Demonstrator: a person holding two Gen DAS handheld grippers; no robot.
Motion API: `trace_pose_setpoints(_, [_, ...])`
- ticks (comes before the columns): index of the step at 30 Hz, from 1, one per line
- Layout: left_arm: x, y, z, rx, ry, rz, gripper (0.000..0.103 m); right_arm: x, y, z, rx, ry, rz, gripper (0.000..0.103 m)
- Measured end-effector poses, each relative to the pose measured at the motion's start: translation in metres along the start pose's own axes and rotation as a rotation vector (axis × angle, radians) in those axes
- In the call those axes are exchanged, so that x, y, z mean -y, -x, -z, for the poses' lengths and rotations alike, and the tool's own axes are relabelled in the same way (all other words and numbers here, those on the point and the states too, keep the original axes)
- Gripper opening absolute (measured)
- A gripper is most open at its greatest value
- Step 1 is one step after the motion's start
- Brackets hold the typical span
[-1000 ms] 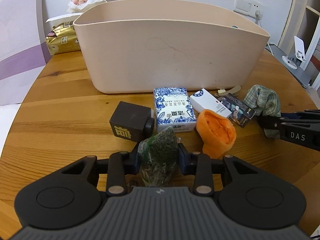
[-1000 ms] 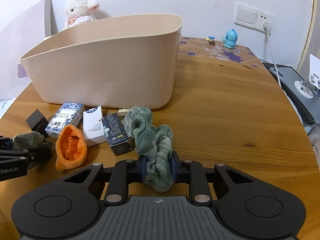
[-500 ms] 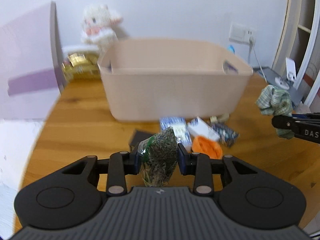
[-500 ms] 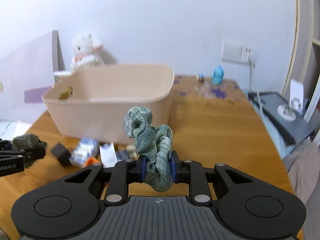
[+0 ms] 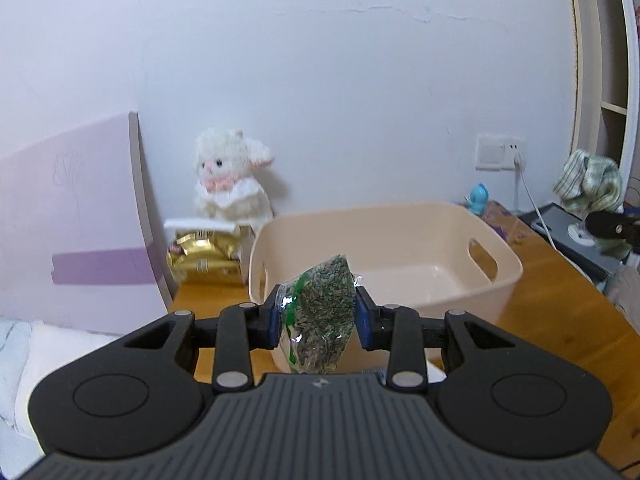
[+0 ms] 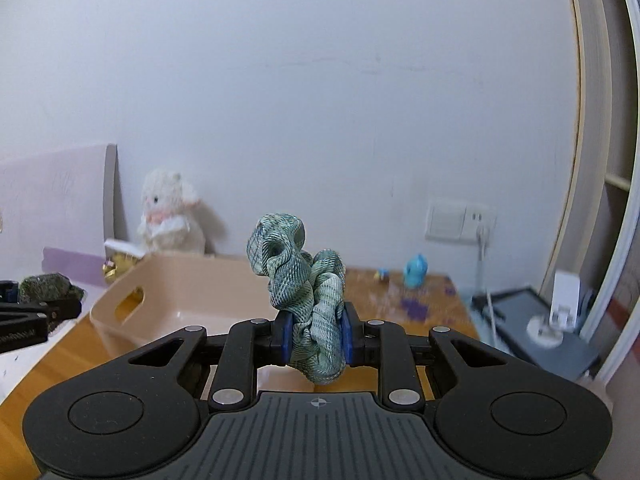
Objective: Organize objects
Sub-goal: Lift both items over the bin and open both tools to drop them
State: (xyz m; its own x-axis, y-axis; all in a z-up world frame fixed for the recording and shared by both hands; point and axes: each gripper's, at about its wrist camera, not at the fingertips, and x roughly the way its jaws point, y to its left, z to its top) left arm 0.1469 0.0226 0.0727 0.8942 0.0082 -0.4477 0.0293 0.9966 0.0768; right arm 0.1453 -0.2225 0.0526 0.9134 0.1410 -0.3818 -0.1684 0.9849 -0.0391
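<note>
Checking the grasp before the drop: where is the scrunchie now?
The scrunchie is clamped in the right gripper, up in the air near the bin; the left view shows it far right.

Counted across both wrist views: two grippers, the left gripper (image 5: 316, 320) and the right gripper (image 6: 314, 336); one beige bin (image 5: 420, 224) on one wooden table (image 5: 560, 312); one green seed packet (image 5: 320, 312); one green scrunchie (image 6: 308, 292). Also one white plush toy (image 5: 228, 184), one gold foil bag (image 5: 204, 256), one blue figurine (image 6: 416, 270), one wall switch-and-socket plate (image 6: 460, 222) with one white cable (image 5: 532, 208). Small items partly hidden under the left gripper: number not countable.
</note>
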Motion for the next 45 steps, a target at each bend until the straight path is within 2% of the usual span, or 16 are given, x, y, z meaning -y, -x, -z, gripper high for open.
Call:
trace_pose_setpoints(5, [0.002, -0.026, -0.020, 0.001, -0.005, -0.019, 0.038, -0.006, -0.026, -0.017, 0.010, 0.017, 0.006, 0.022])
trace_pose_setpoints(12, [0.009, -0.084, -0.036, -0.066, -0.017, -0.020, 0.038, -0.021, -0.089, -0.014, -0.080, 0.012, -0.015, 0.022])
trace_pose_setpoints(17, [0.017, -0.134, -0.035, -0.147, -0.044, -0.027, 0.038, -0.030, -0.134, -0.003, -0.173, 0.013, -0.036, 0.022])
trace_pose_setpoints(20, [0.020, -0.165, -0.027, -0.210, -0.066, -0.045, 0.038, -0.042, -0.152, 0.006, -0.217, 0.055, -0.040, 0.022])
trace_pose_setpoints(28, [0.023, -0.201, -0.009, -0.330, -0.087, -0.052, 0.039, -0.054, -0.184, 0.028, -0.334, 0.062, -0.068, 0.024])
trace_pose_setpoints(30, [0.021, -0.202, -0.010, -0.335, -0.071, -0.063, 0.040, -0.055, -0.186, 0.030, -0.355, 0.066, -0.074, 0.031])
trace_pose_setpoints(31, [0.020, -0.202, -0.011, -0.338, -0.063, -0.068, 0.042, -0.055, -0.185, 0.030, -0.351, 0.063, -0.073, 0.044])
trace_pose_setpoints(33, [0.019, -0.200, -0.013, -0.343, -0.058, -0.063, 0.048, -0.053, -0.179, 0.028, -0.329, 0.052, -0.073, 0.053])
trace_pose_setpoints(34, [0.018, -0.198, -0.014, -0.339, -0.053, -0.059, 0.054, -0.052, -0.176, 0.026, -0.318, 0.047, -0.071, 0.060])
trace_pose_setpoints(35, [0.017, -0.195, -0.015, -0.329, -0.047, -0.057, 0.065, -0.051, -0.171, 0.023, -0.305, 0.043, -0.072, 0.062])
trace_pose_setpoints(37, [0.015, -0.186, -0.020, -0.300, -0.033, -0.059, 0.074, -0.050, -0.161, 0.017, -0.279, 0.035, -0.072, 0.066])
trace_pose_setpoints(39, [0.014, -0.177, -0.026, -0.273, -0.026, -0.058, 0.078, -0.048, -0.147, 0.011, -0.247, 0.027, -0.070, 0.075])
trace_pose_setpoints(41, [0.013, -0.166, -0.030, -0.246, -0.016, -0.051, 0.089, -0.047, -0.132, 0.006, -0.220, 0.026, -0.068, 0.082])
trace_pose_setpoints(42, [0.012, -0.160, -0.032, -0.235, -0.010, -0.050, 0.091, -0.047, -0.125, 0.004, -0.209, 0.026, -0.065, 0.085])
trace_pose_setpoints(44, [0.009, -0.148, -0.034, -0.221, 0.003, -0.057, 0.093, -0.044, -0.112, 0.002, -0.188, 0.024, -0.065, 0.098])
trace_pose_setpoints(45, [0.008, -0.143, -0.034, -0.218, 0.008, -0.060, 0.093, -0.042, -0.106, 0.001, -0.182, 0.023, -0.066, 0.100])
